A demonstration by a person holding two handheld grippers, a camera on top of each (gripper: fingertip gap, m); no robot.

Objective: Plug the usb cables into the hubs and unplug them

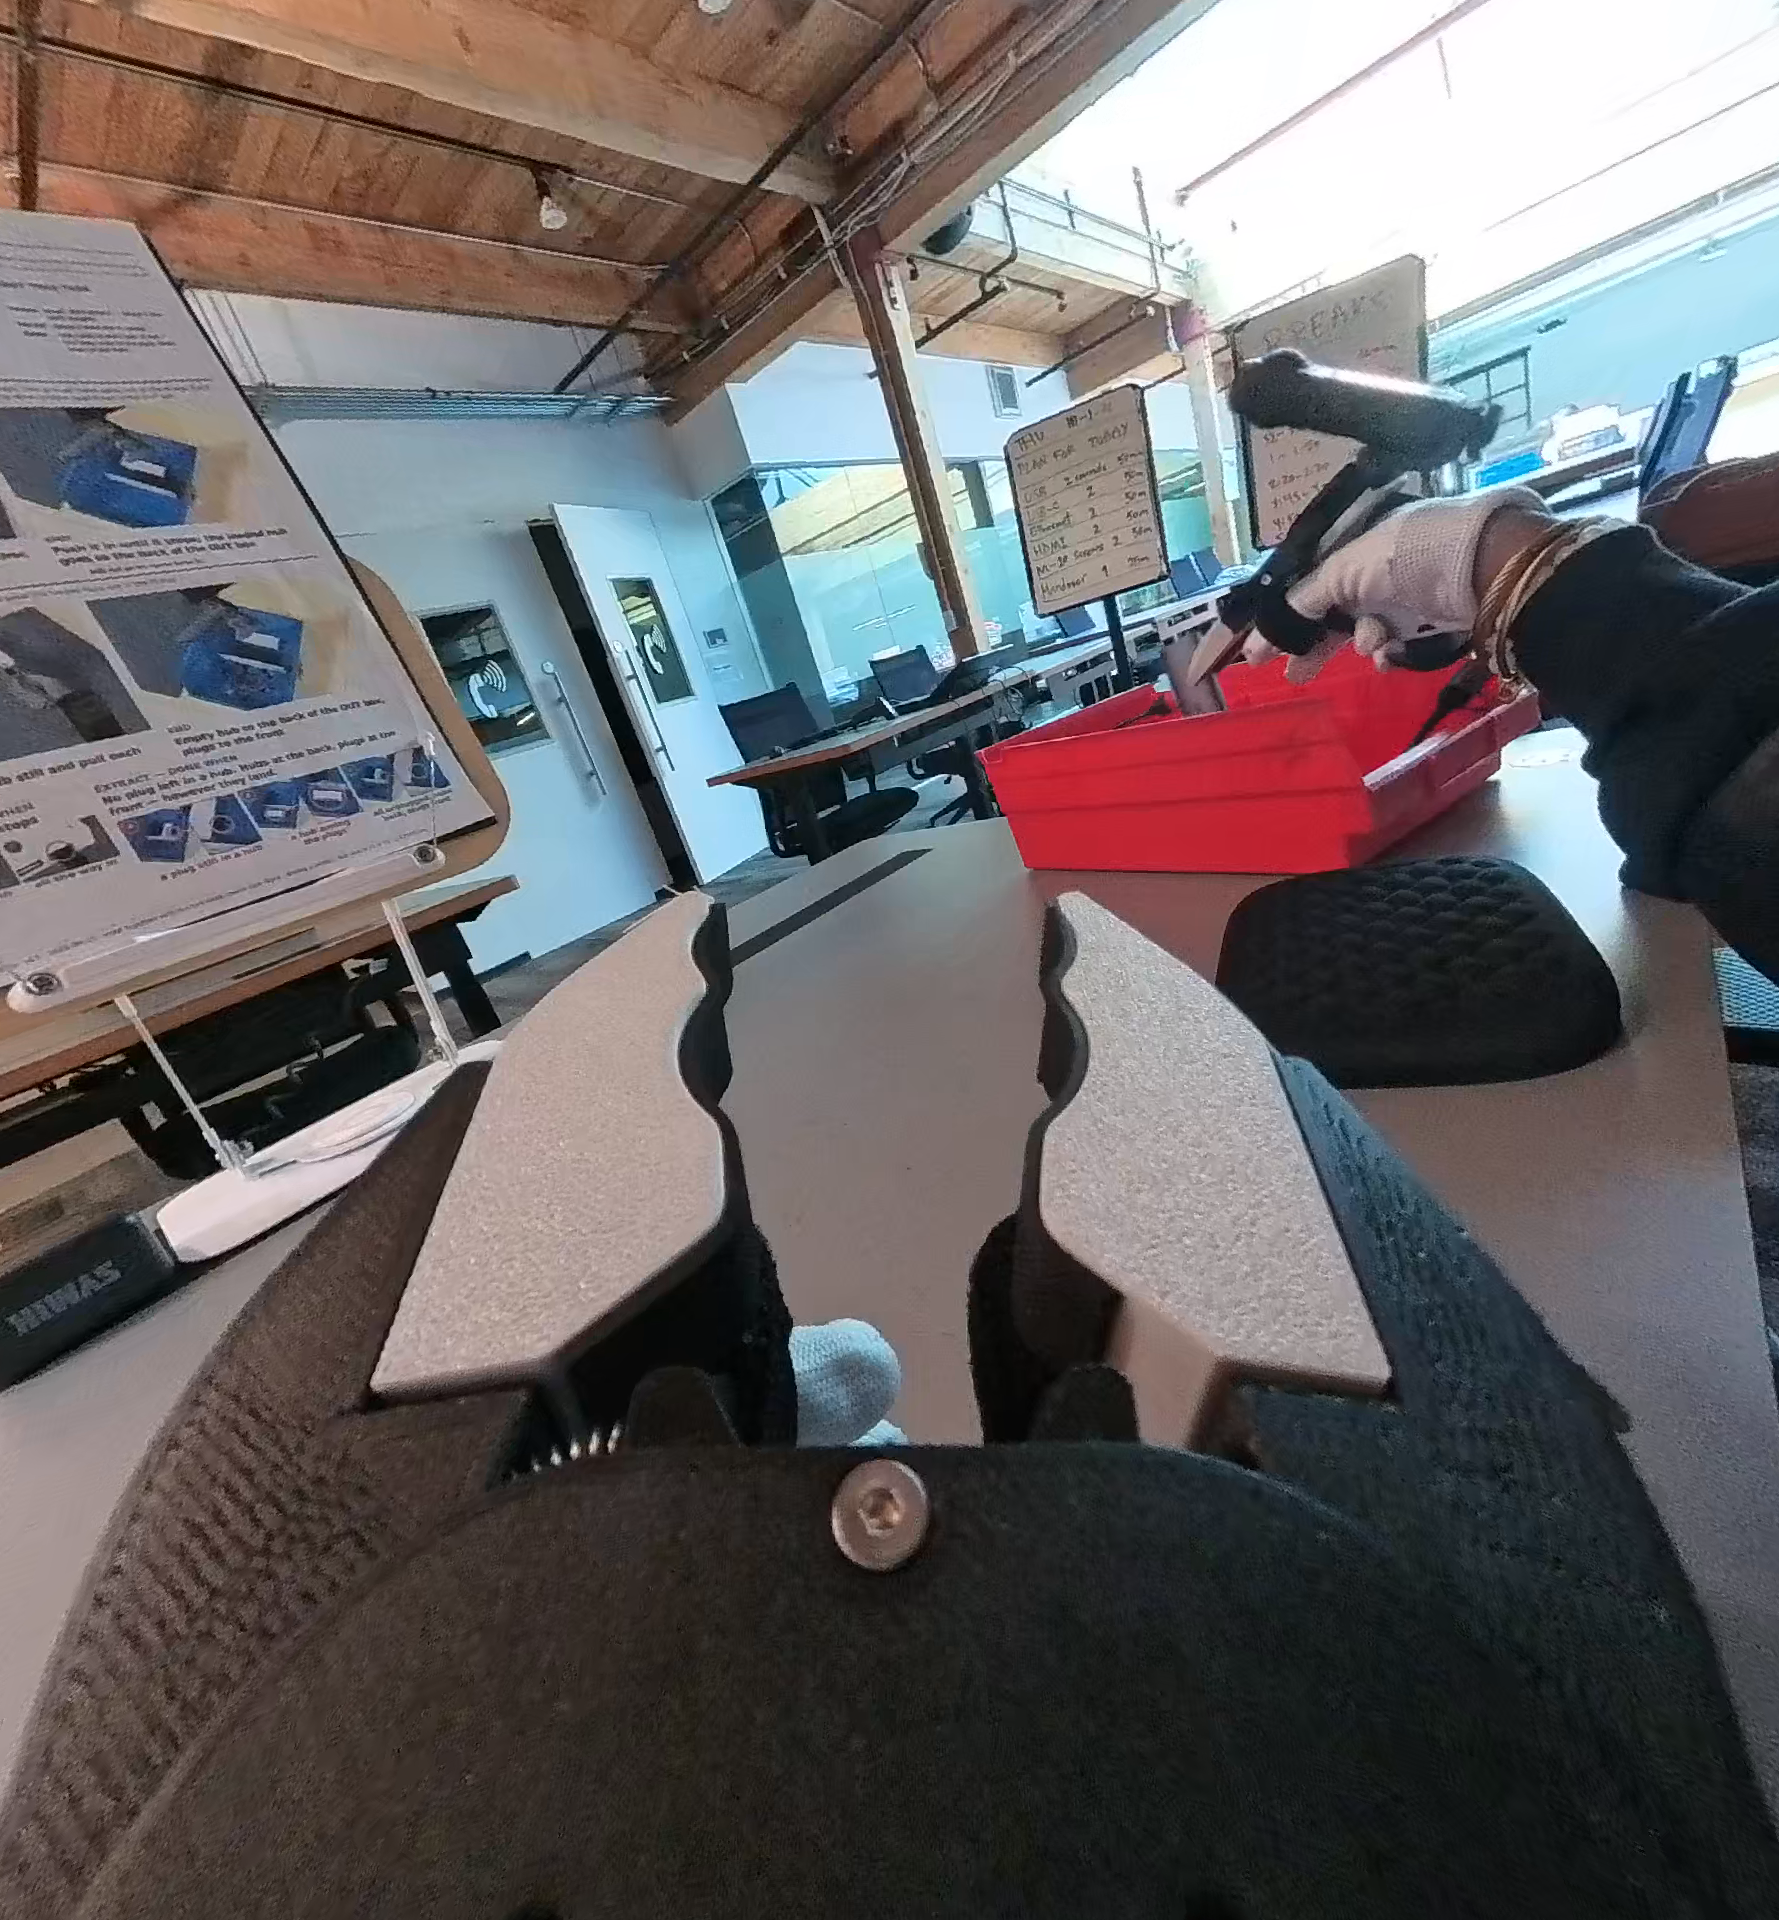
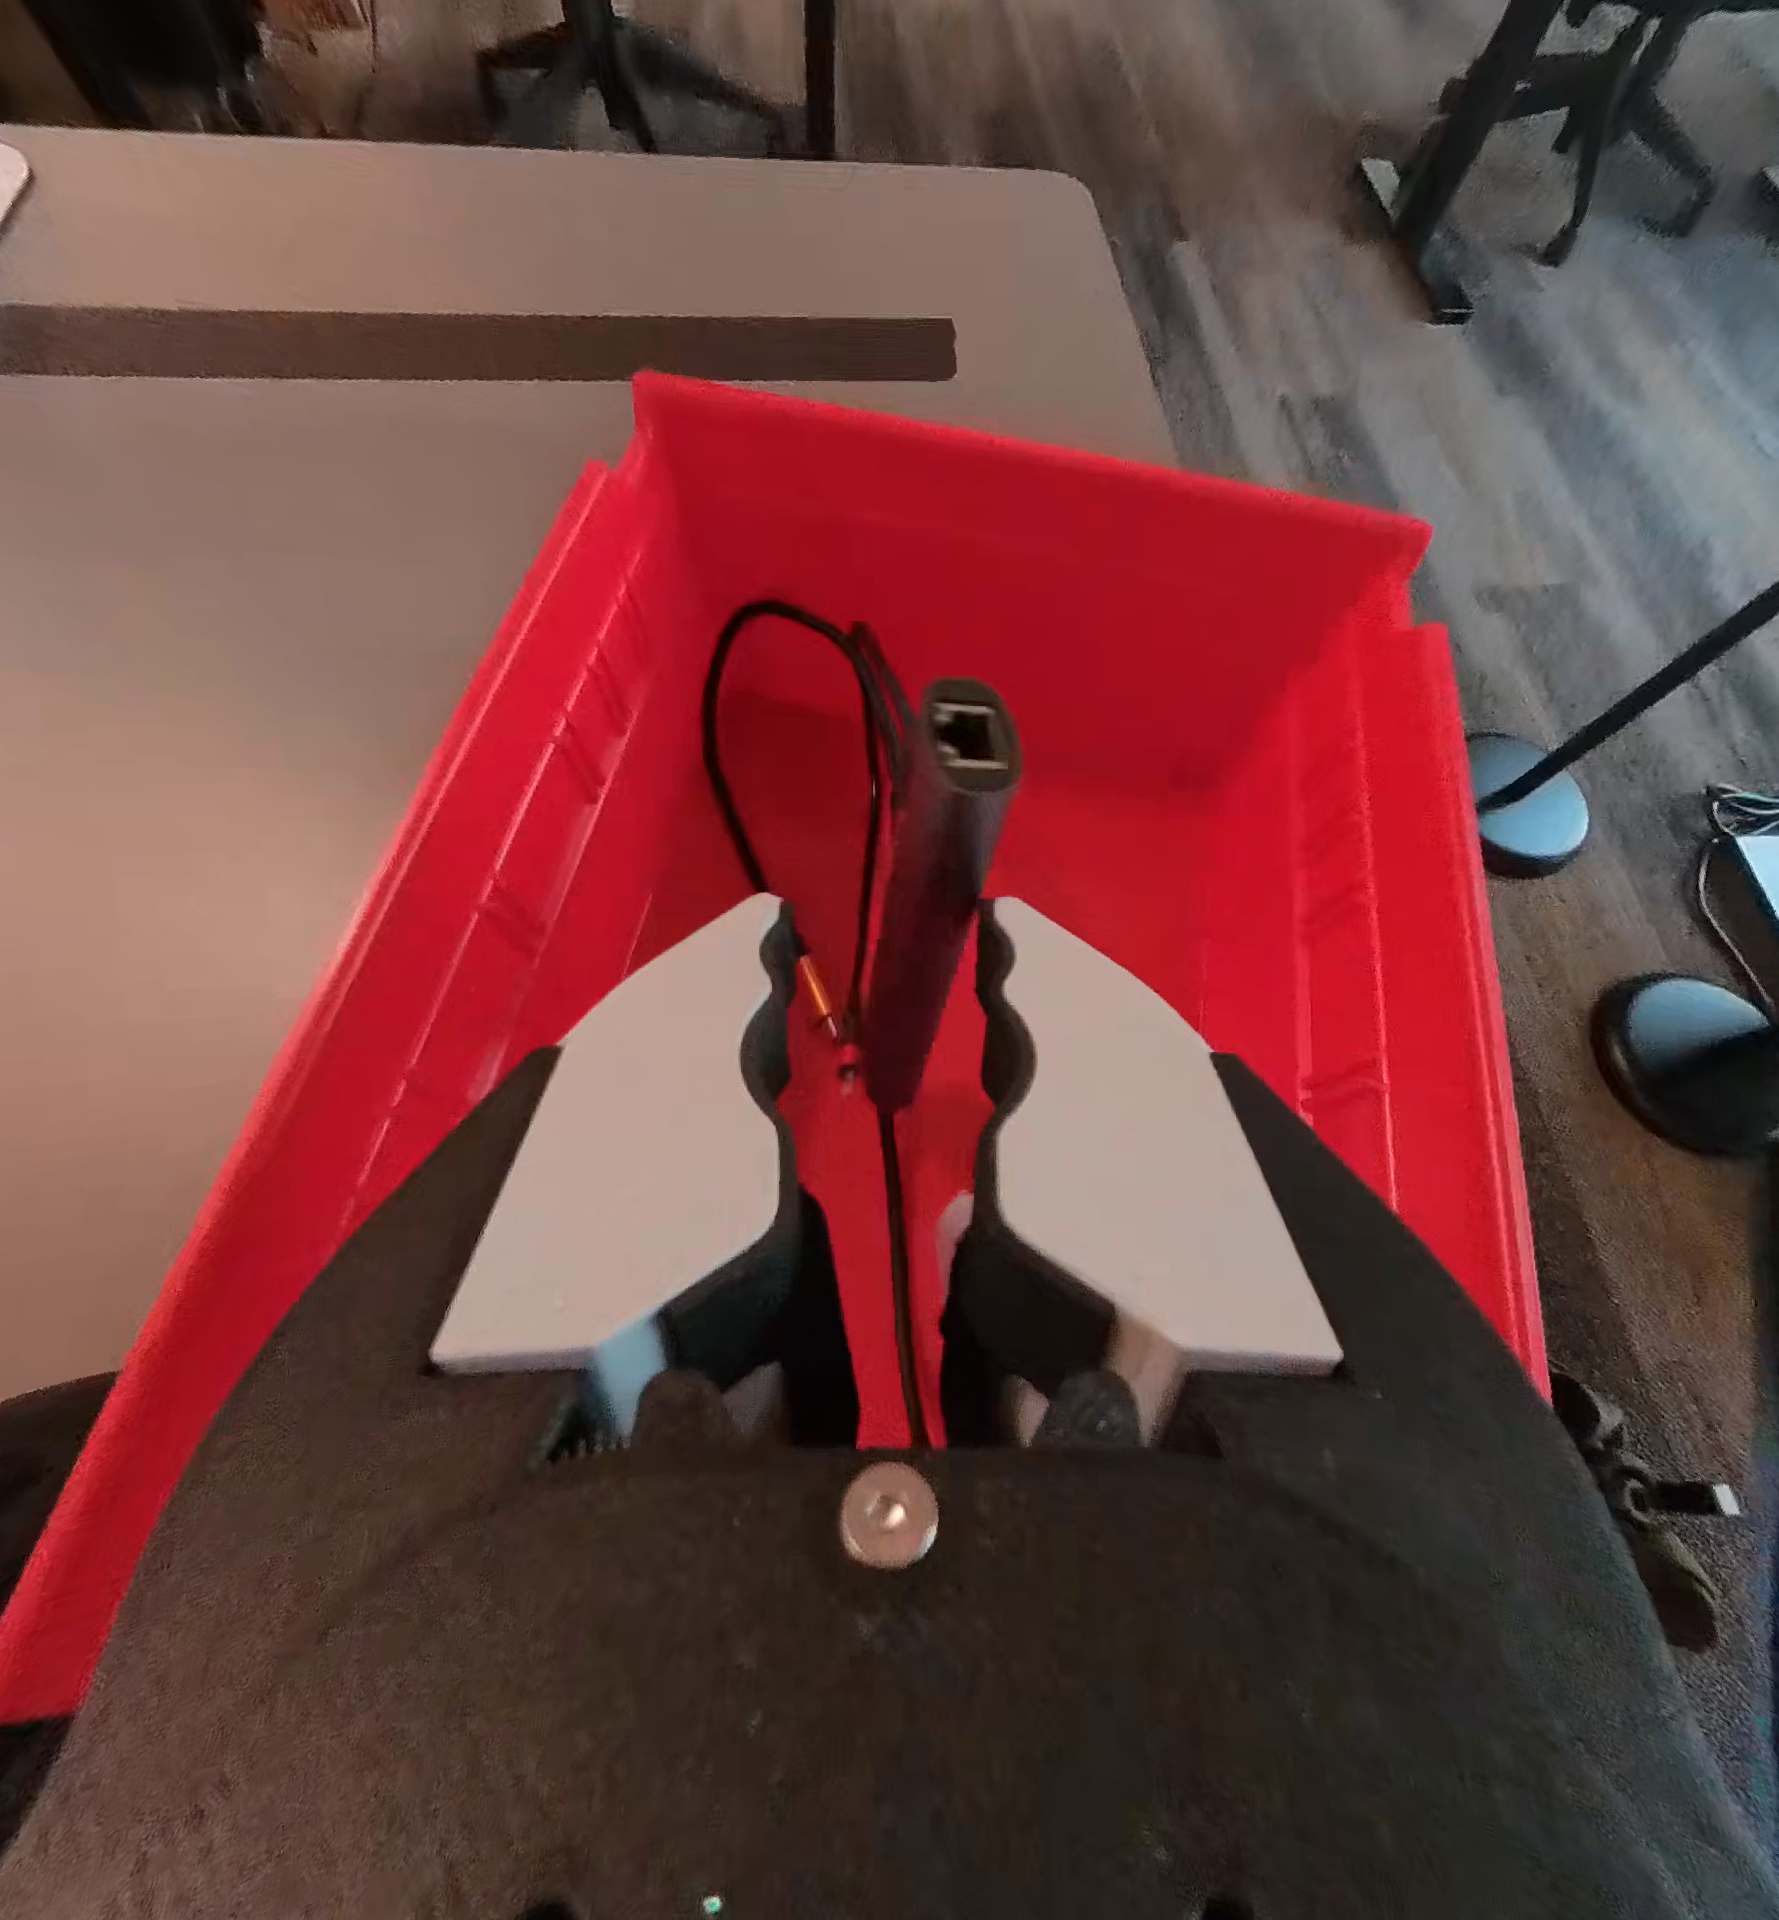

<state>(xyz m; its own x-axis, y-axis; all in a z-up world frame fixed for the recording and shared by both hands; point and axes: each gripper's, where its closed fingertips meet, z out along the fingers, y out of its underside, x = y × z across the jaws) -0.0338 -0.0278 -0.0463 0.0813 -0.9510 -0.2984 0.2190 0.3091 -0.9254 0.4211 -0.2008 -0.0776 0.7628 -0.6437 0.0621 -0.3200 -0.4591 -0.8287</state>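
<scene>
In the right wrist view my right gripper (image 2: 885, 914) hangs over the red bin (image 2: 1072, 540). A dark hub (image 2: 932, 914) stands tilted in the bin, its port end facing me. It sits between my fingers, against the right one, with a gap on the left. A thin black cable (image 2: 721, 727) loops beside it, with an orange plug (image 2: 812, 982). My left gripper (image 1: 880, 925) is open and empty, low over the grey table (image 1: 864, 1091). The left wrist view also shows the right gripper (image 1: 1228, 649) in a gloved hand over the red bin (image 1: 1228, 790).
An instruction board (image 1: 137, 582) on a clear stand is at the table's left. A black box (image 1: 43, 1314) lies by it. A black mesh pad (image 1: 1415, 966) lies right of the left gripper. A dark strip (image 2: 449, 348) crosses the table. The bin sits near the table's right edge. The tips of one gripper are about 50 cm away from the tips of the other.
</scene>
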